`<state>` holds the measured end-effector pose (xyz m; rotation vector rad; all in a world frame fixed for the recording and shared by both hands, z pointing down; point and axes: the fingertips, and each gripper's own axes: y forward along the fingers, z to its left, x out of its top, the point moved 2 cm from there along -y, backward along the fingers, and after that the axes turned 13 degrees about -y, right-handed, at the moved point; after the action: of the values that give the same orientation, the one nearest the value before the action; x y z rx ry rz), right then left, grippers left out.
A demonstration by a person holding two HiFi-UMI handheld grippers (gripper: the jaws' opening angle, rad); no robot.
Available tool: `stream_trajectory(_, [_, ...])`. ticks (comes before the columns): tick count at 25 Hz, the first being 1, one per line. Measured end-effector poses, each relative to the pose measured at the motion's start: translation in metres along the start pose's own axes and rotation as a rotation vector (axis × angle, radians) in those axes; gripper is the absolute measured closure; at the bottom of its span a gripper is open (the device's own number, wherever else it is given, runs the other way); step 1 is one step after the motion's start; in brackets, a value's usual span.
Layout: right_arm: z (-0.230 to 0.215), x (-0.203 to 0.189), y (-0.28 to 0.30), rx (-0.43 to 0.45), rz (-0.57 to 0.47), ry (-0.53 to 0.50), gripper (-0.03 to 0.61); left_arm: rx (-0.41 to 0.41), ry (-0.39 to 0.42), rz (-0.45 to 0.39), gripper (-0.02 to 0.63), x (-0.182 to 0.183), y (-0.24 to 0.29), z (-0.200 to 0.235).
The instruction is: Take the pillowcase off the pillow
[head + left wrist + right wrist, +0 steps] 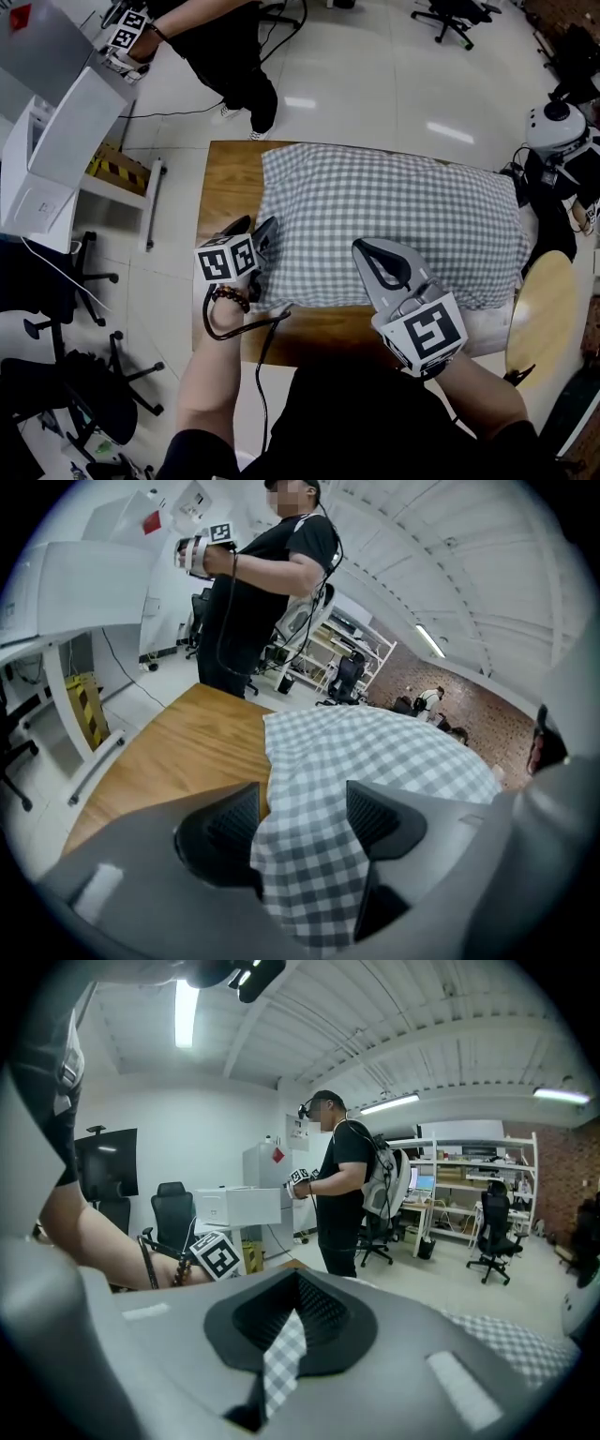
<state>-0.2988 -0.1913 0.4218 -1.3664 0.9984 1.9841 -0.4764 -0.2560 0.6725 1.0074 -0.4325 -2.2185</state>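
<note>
1. the grey-and-white checked fabric pillowcase is on the pillow, fully covering it, and the pair lie flat on the brown wooden counter; the long axis runs left to right across the head view
2. the left tongs sit low at the near-left corner of the pillow; they are open, and the left gripper view shows a loose corner of checked cloth lying between the ribbed black pads, draped there and not squeezed
3. the right tongs are closed on a thin pinch of the pillowcase; the right gripper view shows a narrow checked strip caught between the shut pads; in the head view they are above the near long edge, about midway along
4. the relation that matters: the bulk of the pillow lies ahead and to the right of the left tongs, with the left short end nearest that hand; the right tongs are further along the same near edge
5. judgement: the next move likely needs the left tongs to close on that corner, then a pull along the long axis; which end holds the case's opening cannot be told from these views
</note>
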Motion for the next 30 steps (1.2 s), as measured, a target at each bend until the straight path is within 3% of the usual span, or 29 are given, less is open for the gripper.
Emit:
stream_trajectory(6, [-0.006, 0.008, 0.011, -0.010, 0.026, 0.019, 0.577, -0.064, -0.135, 0.064, 0.314, 0.003, 0.012, 0.014])
stream_trajectory(11, [-0.013, 0.010, 0.010, -0.026, -0.032, -0.023, 0.577, -0.110, -0.211, 0.116, 0.316, -0.008, 0.024, 0.019])
stream_trajectory(15, [-0.014, 0.015, 0.007, -0.033, -0.028, -0.021, 0.577, -0.126, -0.237, 0.140, 0.366, -0.009, 0.025, 0.018])
stream_trajectory(21, [-0.012, 0.008, 0.009, -0.033, 0.030, 0.027, 0.577, -0.088, -0.155, 0.157, 0.502, -0.009, 0.028, 0.018])
stream_trajectory(26, [-0.017, 0.014, 0.009, -0.046, -0.032, -0.023, 0.577, -0.009, -0.020, 0.145, 0.584, -0.007, 0.025, 0.016])
stream_trajectory(30, [-0.017, 0.017, 0.004, -0.058, -0.028, -0.030, 0.577, 0.041, 0.064, 0.117, 0.604, -0.001, 0.020, 0.013])
